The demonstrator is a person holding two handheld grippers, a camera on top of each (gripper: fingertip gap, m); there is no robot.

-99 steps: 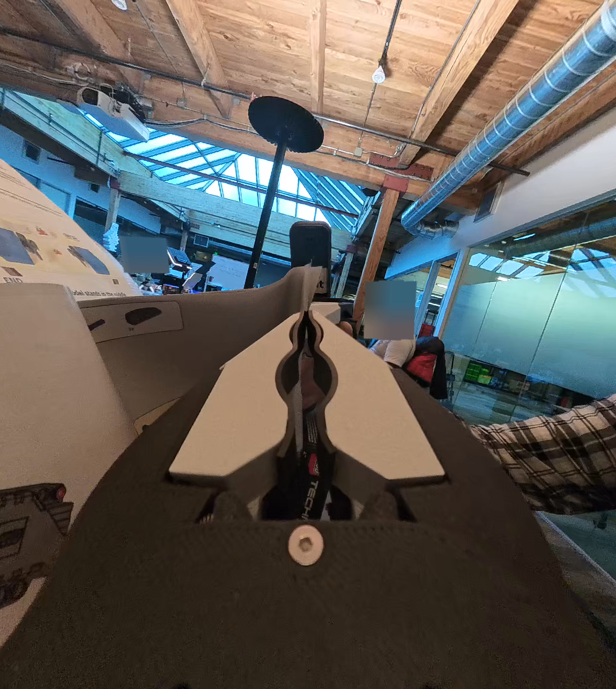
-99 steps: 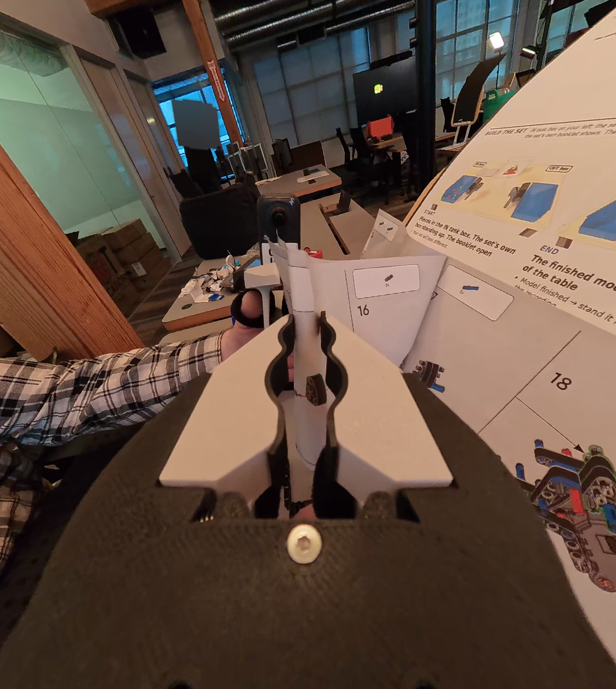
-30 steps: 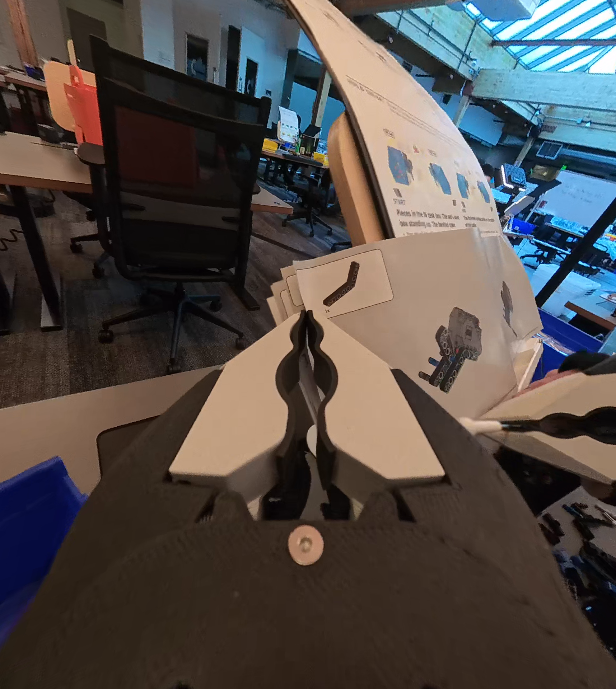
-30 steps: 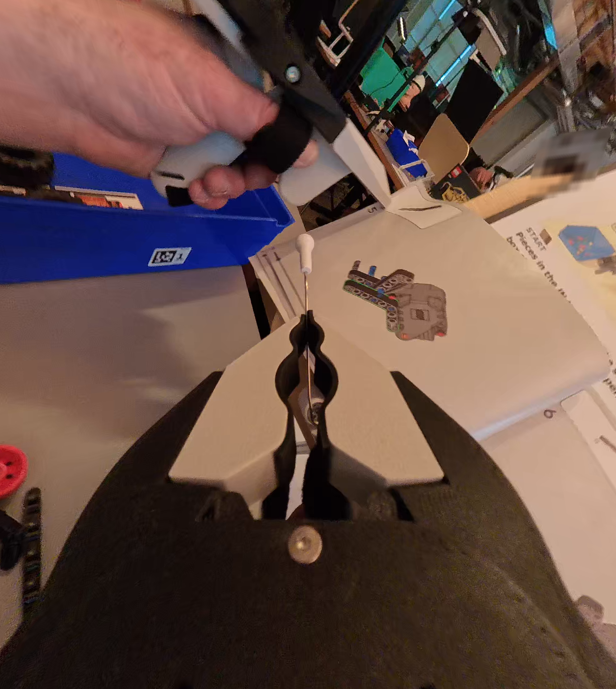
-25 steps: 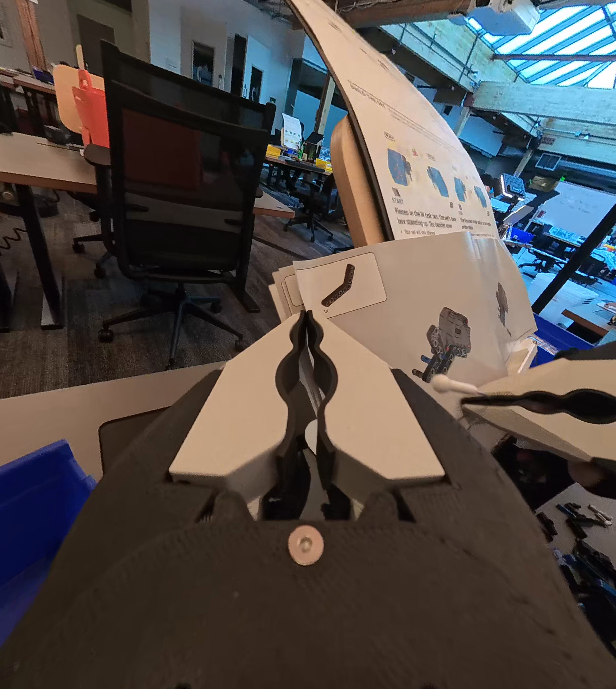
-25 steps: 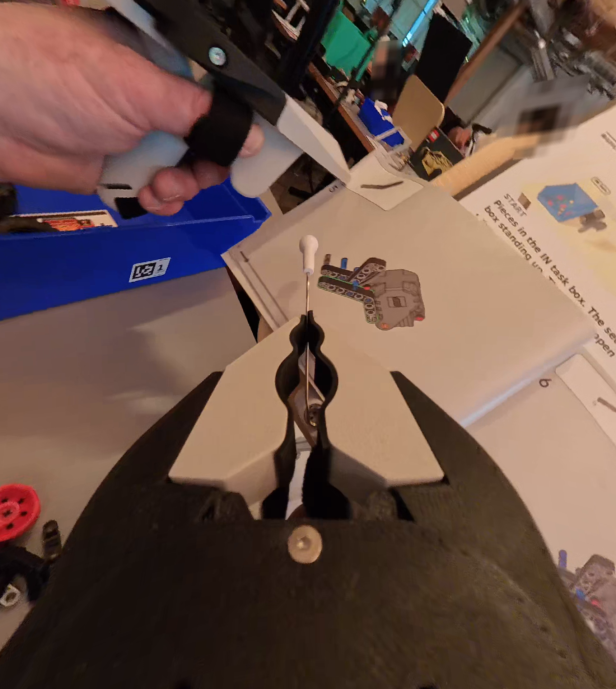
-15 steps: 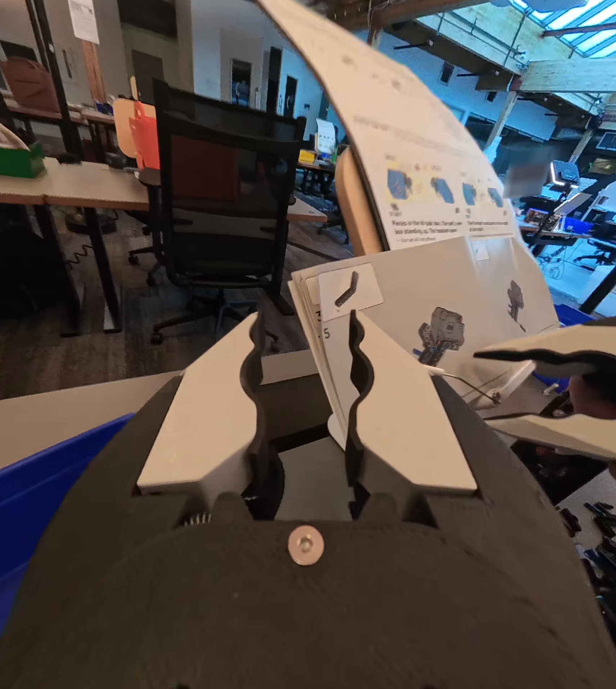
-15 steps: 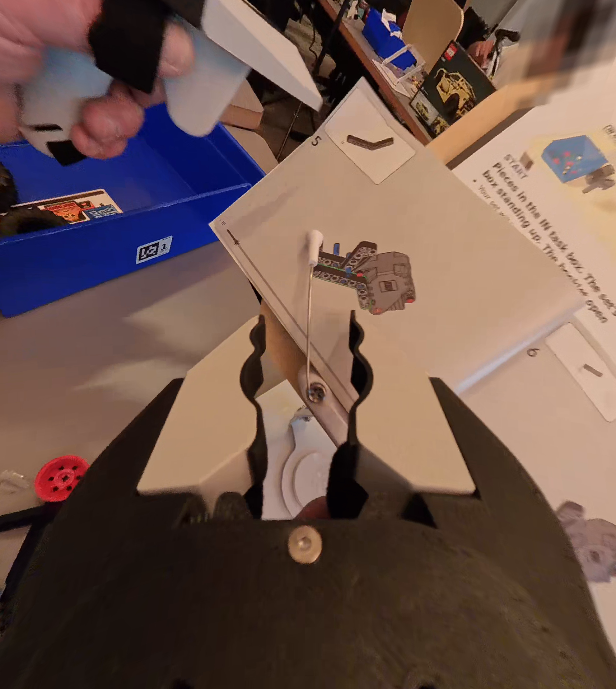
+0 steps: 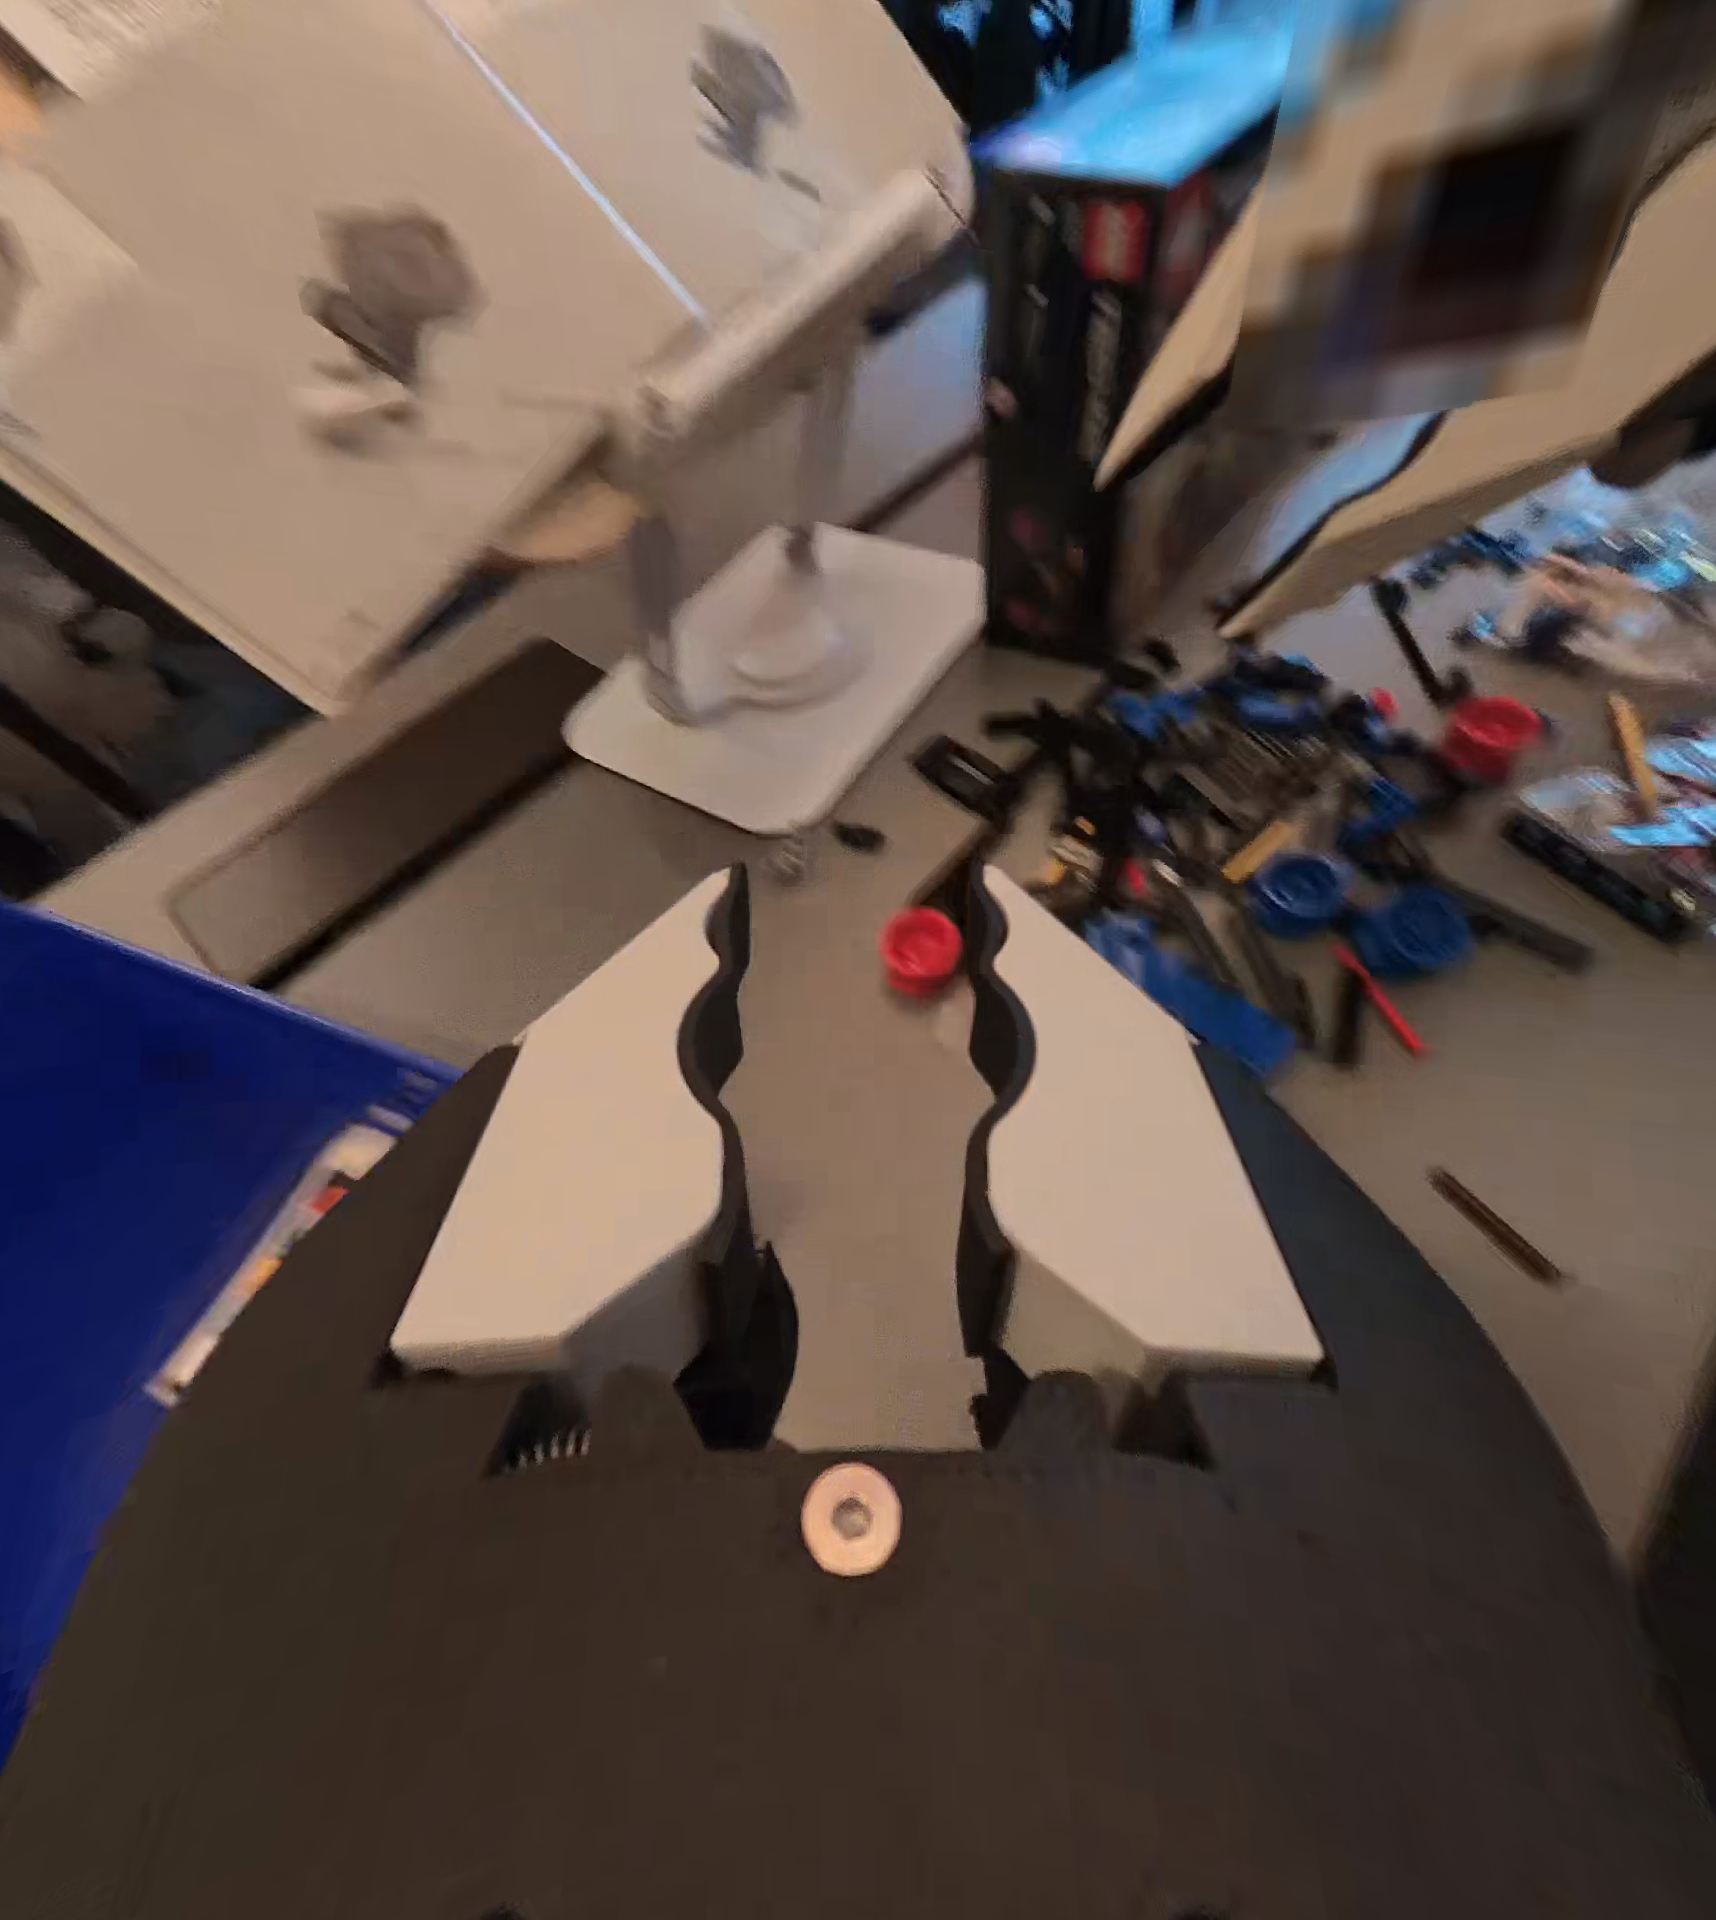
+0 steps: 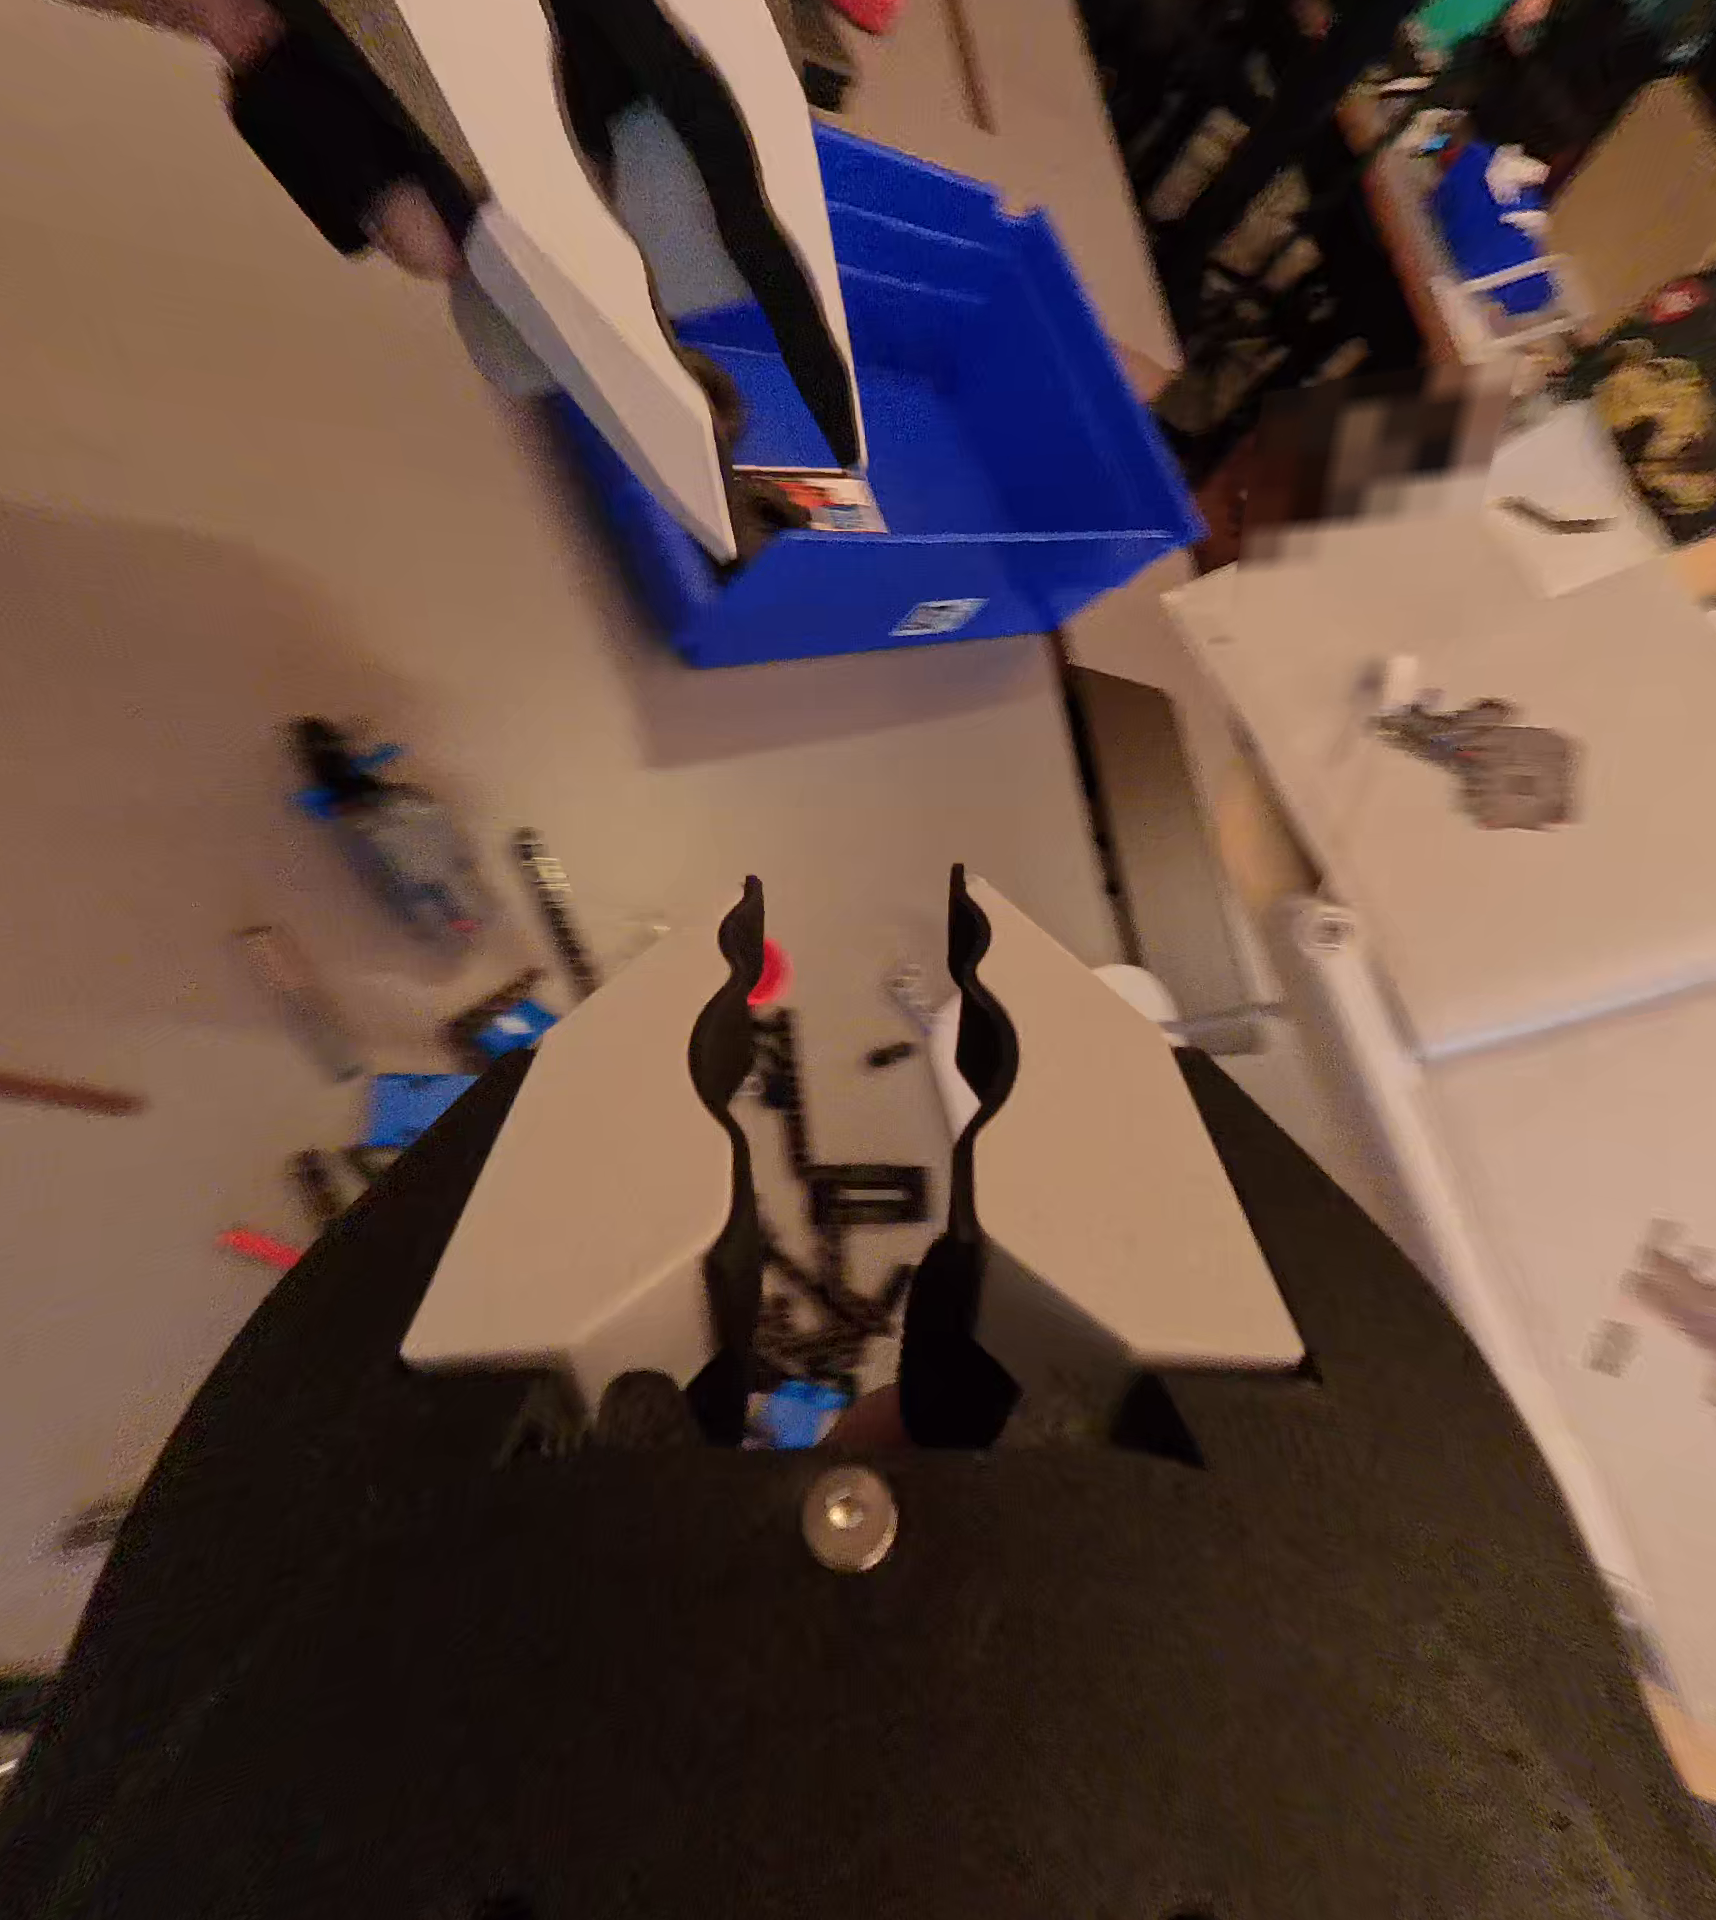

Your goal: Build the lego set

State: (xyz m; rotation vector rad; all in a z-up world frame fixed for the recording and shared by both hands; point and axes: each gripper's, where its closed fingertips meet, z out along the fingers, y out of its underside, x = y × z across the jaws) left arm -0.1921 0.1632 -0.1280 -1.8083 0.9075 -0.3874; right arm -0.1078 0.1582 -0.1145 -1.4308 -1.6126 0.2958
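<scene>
Both views are motion-blurred. My left gripper [image 9: 854, 894] is open and empty above the grey table, pointing at a red wheel hub [image 9: 921, 948]. A scatter of black, blue and red lego pieces [image 9: 1280, 790] lies to its right. My right gripper [image 10: 852, 883] is open and empty over black lego pieces [image 10: 823, 1195] and the red hub [image 10: 769, 971]. The open instruction booklet [image 9: 397, 260] rests on a white stand [image 9: 781, 717]; it also shows in the right wrist view [image 10: 1519, 790]. The left gripper shows in the right wrist view [image 10: 792, 499], the right gripper in the left wrist view [image 9: 1176, 530].
A blue bin [image 9: 106, 1195] sits at the left, also seen in the right wrist view [image 10: 937, 582]. The black lego box [image 9: 1072, 416] stands behind the pieces. A dark slot [image 9: 376, 821] runs across the table near the stand. About 9 cm separates my left fingertips from my right. The red wheel hub [image 9: 921, 948] is about equally far from each gripper, around 15 cm.
Both grippers have let go of the booklet and its stand clip, opened, and swung down toward the table and the loose pieces. The booklet stays open on the stand.
</scene>
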